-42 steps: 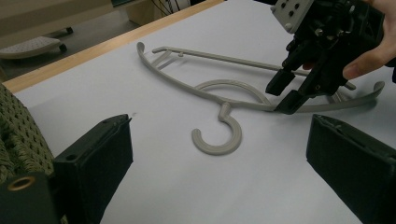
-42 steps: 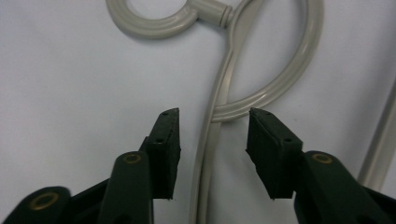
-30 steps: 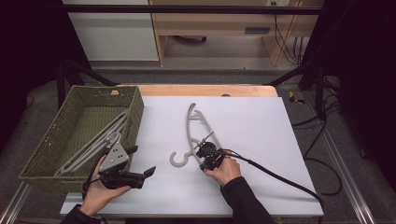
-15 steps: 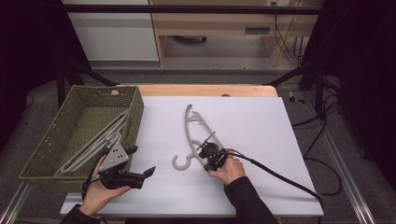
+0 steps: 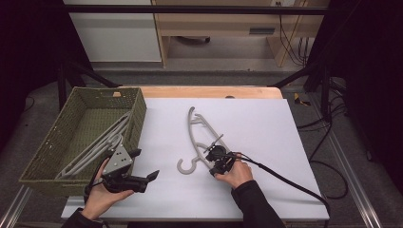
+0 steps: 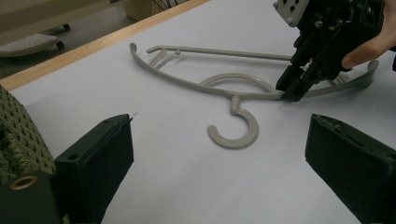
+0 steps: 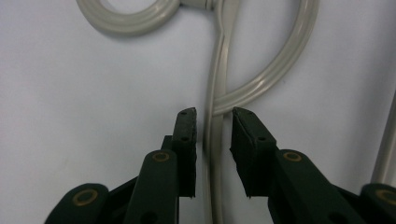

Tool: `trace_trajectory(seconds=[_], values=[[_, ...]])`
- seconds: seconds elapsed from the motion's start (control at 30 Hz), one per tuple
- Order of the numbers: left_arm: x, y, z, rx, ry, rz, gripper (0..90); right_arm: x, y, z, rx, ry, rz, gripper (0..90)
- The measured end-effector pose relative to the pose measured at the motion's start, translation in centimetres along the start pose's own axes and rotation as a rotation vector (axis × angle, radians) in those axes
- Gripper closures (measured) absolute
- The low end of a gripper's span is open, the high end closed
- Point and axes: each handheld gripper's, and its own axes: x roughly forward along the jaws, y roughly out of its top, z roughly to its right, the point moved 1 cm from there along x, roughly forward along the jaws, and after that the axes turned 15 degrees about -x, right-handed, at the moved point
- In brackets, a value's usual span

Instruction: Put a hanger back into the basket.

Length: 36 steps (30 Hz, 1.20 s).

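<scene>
Table [image 5: 266, 123] with a white top is carrying a green woven basket [image 5: 57, 142] at its left edge, with grey hangers lying inside. Another grey hanger [image 5: 197, 137] is lying flat mid-table. The right gripper [image 7: 213, 116] is straddling its arm, narrow jaws just opening, pads not pressing. The left gripper [image 6: 219, 154] is hovering near the basket, jaws gaping wide, holding nothing.

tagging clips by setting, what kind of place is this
Probably a lab or workshop recording station, not a home: a white-topped table on a metal frame, black curtains around it, cables on the floor, and a plain grey hanger beside a green basket.
</scene>
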Motion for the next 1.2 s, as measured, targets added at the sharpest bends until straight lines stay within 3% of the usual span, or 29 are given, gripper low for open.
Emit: trace_trajectory(seconds=[0.03, 0.1, 0.13, 0.27, 0.37, 0.53, 0.57, 0.63, 0.8, 0.93, 0.97, 1.1, 1.2], values=[[0.0, 0.0, 0.0, 0.000, 0.001, 0.000, 7.4, 0.2, -0.1, 0.0, 0.000, 0.000, -0.026, 72.2], [0.0, 0.0, 0.0, 0.002, 0.000, -0.001, 7.4, 0.2, -0.1, 0.0, 0.000, 0.001, -0.027, 73.1], [0.1, 0.0, 0.0, 0.002, 0.000, -0.002, 7.4, 0.2, 0.1, -0.1, 0.030, 0.008, -0.034, 74.1], [0.2, -0.1, 0.1, 0.005, 0.000, -0.008, 7.4, 0.3, 0.0, 0.1, 0.014, 0.005, -0.026, 81.6], [0.2, -0.1, 0.1, 0.005, 0.002, -0.010, 7.4, 0.2, 0.1, 0.1, 0.040, 0.009, -0.030, 82.3], [0.1, -0.1, 0.0, 0.005, 0.001, -0.009, 7.5, 0.2, -0.1, 0.2, 0.023, 0.008, -0.022, 82.6], [0.1, -0.1, 0.0, 0.004, 0.001, -0.008, 7.5, 0.1, 0.0, 0.1, 0.040, 0.013, -0.025, 82.6], [0.1, -0.1, 0.0, 0.004, 0.001, -0.010, 7.5, 0.1, -0.2, 0.3, 0.011, 0.009, -0.011, 82.7], [0.2, -0.1, 0.0, 0.006, 0.002, -0.011, 7.5, -0.8, -0.7, 0.5, 0.038, 0.057, 0.041, 82.7], [0.2, -0.1, 0.1, 0.009, 0.003, -0.009, 7.5, -1.6, -0.9, 0.5, 0.025, 0.075, 0.058, 82.8], [0.2, -0.1, 0.1, 0.010, 0.003, -0.010, 7.5, -2.0, -1.1, 0.6, 0.007, 0.085, 0.083, 82.8], [0.0, 0.0, 0.1, 0.014, 0.001, -0.007, 7.5, -3.0, -1.2, 0.5, 0.028, 0.104, 0.106, 82.8], [-0.3, 0.1, 0.1, 0.019, -0.001, 0.000, 7.5, -4.1, -1.5, 0.7, 0.010, 0.118, 0.136, 82.8]])
